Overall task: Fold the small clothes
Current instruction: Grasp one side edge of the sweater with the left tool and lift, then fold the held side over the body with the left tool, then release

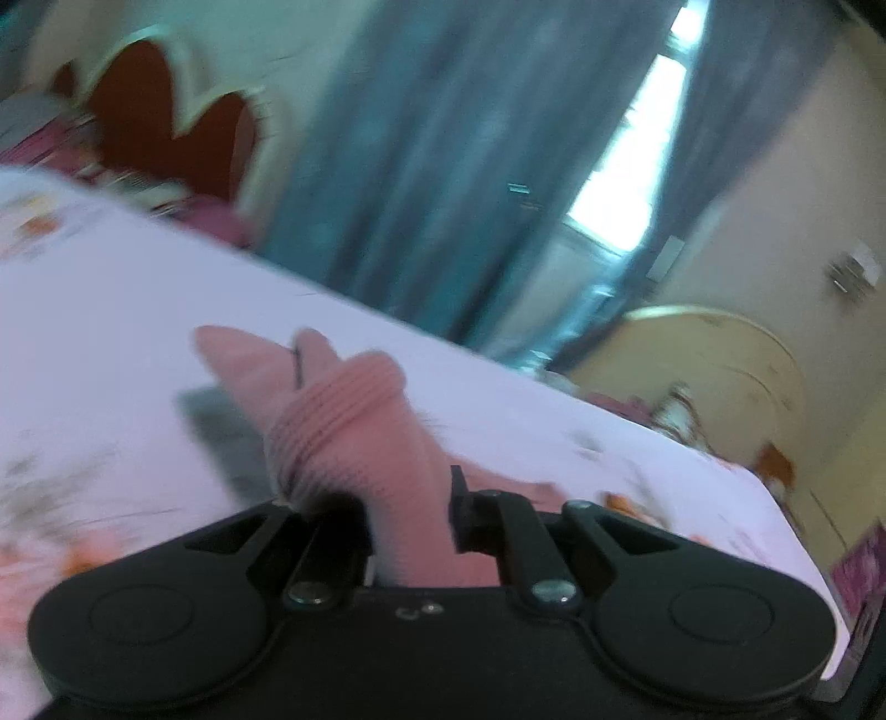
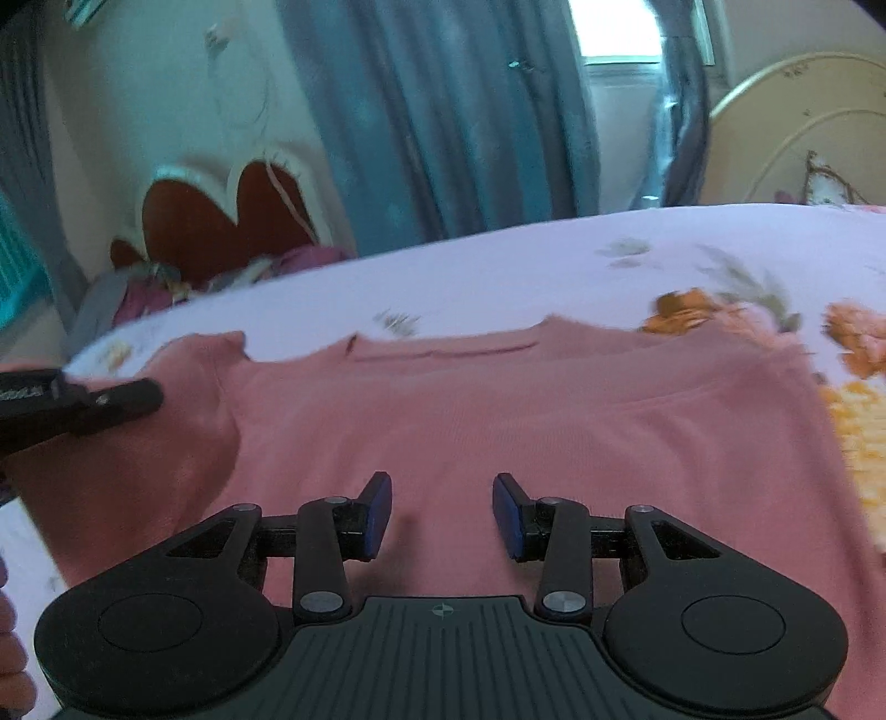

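A pink knit top (image 2: 498, 421) lies spread on the floral bedsheet (image 2: 498, 266), neckline toward the far side. My right gripper (image 2: 442, 512) is open and empty, hovering just above the top's middle. My left gripper (image 1: 410, 515) is shut on the top's ribbed sleeve cuff (image 1: 343, 421), which bunches up between the fingers and is lifted off the sheet. The left gripper also shows in the right wrist view (image 2: 83, 404) at the left, over the top's left sleeve.
The white floral sheet (image 1: 111, 288) covers the bed. A red padded headboard (image 2: 221, 216) stands at the far left, blue curtains (image 2: 443, 111) and a bright window (image 2: 620, 27) behind, a cream footboard (image 2: 803, 127) at the right.
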The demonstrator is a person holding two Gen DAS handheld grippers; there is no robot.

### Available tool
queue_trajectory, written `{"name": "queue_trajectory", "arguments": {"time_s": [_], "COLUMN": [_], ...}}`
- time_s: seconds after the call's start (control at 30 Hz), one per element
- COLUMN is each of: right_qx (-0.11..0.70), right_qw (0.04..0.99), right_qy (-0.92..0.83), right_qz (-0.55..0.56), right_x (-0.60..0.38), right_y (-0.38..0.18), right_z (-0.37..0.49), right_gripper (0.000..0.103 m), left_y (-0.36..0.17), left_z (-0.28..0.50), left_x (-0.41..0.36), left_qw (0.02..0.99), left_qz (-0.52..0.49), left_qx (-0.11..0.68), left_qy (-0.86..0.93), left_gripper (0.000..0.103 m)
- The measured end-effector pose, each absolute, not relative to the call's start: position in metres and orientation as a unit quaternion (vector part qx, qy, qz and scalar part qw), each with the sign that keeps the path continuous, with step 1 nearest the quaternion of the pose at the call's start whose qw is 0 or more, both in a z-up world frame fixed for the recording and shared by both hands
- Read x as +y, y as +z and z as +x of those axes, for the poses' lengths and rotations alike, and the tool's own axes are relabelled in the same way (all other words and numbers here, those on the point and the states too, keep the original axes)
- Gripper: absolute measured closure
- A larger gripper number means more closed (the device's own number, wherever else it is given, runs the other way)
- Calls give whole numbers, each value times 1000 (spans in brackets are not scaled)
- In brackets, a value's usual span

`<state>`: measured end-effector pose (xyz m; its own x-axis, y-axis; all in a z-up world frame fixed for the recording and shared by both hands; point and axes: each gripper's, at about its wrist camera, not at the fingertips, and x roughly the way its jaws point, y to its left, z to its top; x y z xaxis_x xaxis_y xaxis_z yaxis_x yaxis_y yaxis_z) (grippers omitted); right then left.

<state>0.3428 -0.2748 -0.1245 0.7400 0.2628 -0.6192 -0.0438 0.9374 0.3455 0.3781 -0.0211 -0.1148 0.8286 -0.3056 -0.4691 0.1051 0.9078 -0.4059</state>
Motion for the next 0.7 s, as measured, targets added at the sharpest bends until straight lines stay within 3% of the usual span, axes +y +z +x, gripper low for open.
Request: {"name": "queue_trajectory", "arguments": {"time_s": [0.2,0.37,0.43,0.5,0.63,0.7], "right_qx": [341,352,351,346,346,359], "right_qw": [921,912,909,907,898,890], "right_qy": [37,0,3,17,54,72], "right_qz": [186,213,225,239,265,273], "right_x": [-359,-421,-435,-442,-438,-431], "right_y": [-119,-130,-130,-128,-127,-134], "right_z": [313,296,291,290,298,308], "right_gripper": [63,63,63,63,63,63], "left_y": [-109,-166,-181,-182,-173,-168], "left_z": [368,347,333,315,297,291], "left_x": [-131,-217,-231,-231,-216,-210], "left_qw": [929,890,882,886,879,881], "left_qz": [-113,0,41,69,62,66], "left_qx": [269,348,361,343,347,345], "left_qy": [-226,-295,-301,-305,-322,-316], "left_gripper": [94,93,80,75,51,47]}}
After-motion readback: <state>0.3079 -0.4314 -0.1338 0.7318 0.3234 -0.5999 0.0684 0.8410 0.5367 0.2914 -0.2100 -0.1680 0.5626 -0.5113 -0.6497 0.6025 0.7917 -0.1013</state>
